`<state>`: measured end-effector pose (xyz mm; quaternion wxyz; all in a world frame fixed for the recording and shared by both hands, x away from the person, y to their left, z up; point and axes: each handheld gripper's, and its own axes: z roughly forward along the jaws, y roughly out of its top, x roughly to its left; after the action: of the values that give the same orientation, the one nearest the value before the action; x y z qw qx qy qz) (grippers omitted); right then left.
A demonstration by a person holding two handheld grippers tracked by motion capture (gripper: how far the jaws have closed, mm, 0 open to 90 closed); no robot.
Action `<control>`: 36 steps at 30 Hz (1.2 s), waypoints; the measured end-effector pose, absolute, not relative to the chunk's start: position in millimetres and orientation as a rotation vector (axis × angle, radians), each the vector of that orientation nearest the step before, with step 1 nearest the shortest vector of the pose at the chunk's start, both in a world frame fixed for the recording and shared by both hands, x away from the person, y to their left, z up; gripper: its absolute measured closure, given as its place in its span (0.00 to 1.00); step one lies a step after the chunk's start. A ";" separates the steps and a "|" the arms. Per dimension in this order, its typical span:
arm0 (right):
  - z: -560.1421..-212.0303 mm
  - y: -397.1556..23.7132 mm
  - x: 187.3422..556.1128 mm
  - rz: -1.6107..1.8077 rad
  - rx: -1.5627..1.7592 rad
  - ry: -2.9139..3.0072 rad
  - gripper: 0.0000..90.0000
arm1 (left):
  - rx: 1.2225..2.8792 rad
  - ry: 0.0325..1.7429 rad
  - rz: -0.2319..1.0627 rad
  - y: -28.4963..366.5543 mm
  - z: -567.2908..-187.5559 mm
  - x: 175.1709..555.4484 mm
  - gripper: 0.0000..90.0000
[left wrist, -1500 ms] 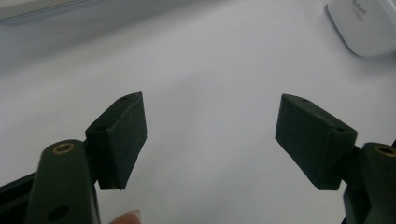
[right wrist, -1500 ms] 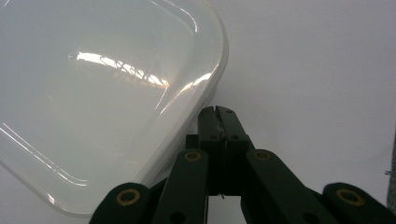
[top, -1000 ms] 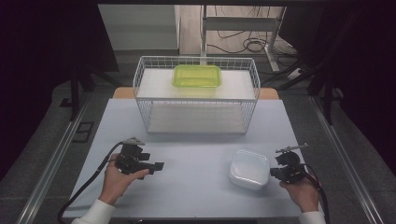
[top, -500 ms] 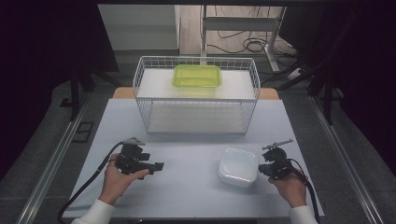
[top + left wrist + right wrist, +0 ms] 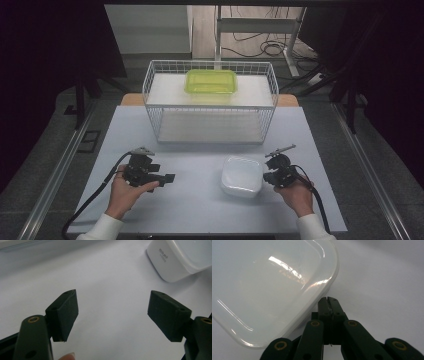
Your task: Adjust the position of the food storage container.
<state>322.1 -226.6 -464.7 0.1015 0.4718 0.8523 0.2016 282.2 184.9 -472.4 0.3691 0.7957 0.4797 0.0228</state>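
White tabletop [image 5: 200,150]: the right gripper [image 5: 266,176], jaws shut and empty, presses against the white rounded-square plastic container [image 5: 242,176] near right. The left gripper [image 5: 169,177] rests wide open, empty. Pushing looks underway; nothing is lifted yet.

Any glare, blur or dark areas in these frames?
High view: table evenly lit, surroundings dark. Right gripper view: bright reflections on the white container, right claw soft up close. Left gripper view: left claw slightly blurred, container label too small to read.
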 end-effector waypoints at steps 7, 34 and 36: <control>-466.2 -203.7 328.3 0.587 1.335 2.539 0.99 | 2.044 1.233 0.054 184.8 -473.0 282.5 0.27; -474.2 -145.4 340.0 0.637 1.190 2.619 0.99 | 2.030 1.238 0.049 186.6 -473.9 282.9 0.27; -473.0 -147.6 339.5 0.654 1.189 2.619 0.99 | 2.029 1.240 0.057 187.3 -472.9 282.4 0.27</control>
<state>339.5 -147.6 -473.0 0.0959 0.4014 0.8838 0.2206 282.4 187.3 -472.9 0.3723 0.7918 0.4837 0.0221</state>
